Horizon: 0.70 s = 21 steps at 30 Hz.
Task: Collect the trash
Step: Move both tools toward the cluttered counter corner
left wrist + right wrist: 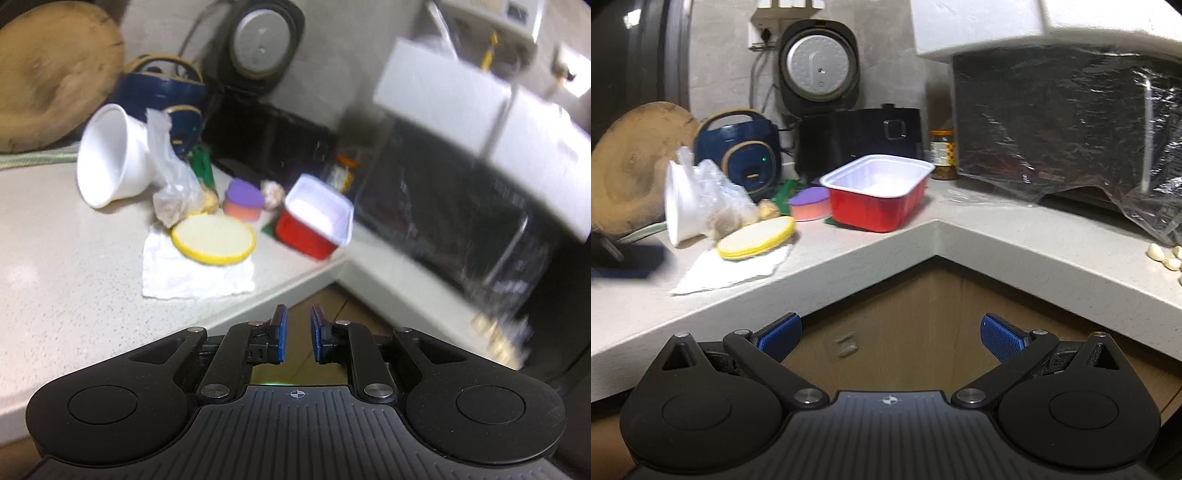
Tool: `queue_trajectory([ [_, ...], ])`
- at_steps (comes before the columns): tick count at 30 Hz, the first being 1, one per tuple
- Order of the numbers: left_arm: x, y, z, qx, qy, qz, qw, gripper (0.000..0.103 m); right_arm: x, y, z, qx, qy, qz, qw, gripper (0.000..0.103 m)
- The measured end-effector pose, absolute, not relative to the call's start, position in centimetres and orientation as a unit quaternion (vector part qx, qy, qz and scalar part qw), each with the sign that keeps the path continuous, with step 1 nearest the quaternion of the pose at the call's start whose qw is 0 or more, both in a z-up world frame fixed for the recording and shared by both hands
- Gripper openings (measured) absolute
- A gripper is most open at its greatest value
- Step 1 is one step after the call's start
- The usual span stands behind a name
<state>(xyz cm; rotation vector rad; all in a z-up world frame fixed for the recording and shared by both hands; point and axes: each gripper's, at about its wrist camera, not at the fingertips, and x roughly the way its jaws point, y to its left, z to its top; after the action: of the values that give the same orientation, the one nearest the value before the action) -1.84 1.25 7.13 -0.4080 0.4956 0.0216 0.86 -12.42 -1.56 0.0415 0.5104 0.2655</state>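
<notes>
Both grippers hang off the edge of the tabletop (871,254), in front of its inner corner. The left gripper (297,334) has its fingers drawn close with a narrow gap and nothing between them; the right gripper (891,336) has its fingers spread wide and empty. The trash sits together on the tabletop: a tipped white cup (679,206), a crumpled plastic bag (718,201), a yellow lid (755,238) lying on a white napkin (735,271), and a red tray (877,192) just beside them.
</notes>
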Motion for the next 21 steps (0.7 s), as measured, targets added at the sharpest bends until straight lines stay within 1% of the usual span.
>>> queue_trajectory([
  [4,-2.6,1.0,8.8,-0.222,0.216,0.015,0.951,0.016,2.3,-13.4,-2.7,0.037,0.275,0.124,0.953,0.103],
  [10,-0.5,0.2,9.0,-0.237,0.241,-0.014,0.941,0.016,4.1,-14.3,-4.5,0.077,0.315,0.11,0.94,0.103],
  [18,1.8,0.0,8.4,-0.252,0.267,-0.026,0.93,0.016,5.3,-14.5,-5.6,0.081,0.344,0.102,0.93,0.103],
  [21,2.0,0.4,8.8,-0.255,0.26,-0.031,0.931,0.016,5.8,-14.5,-5.4,0.084,0.344,0.101,0.93,0.103],
])
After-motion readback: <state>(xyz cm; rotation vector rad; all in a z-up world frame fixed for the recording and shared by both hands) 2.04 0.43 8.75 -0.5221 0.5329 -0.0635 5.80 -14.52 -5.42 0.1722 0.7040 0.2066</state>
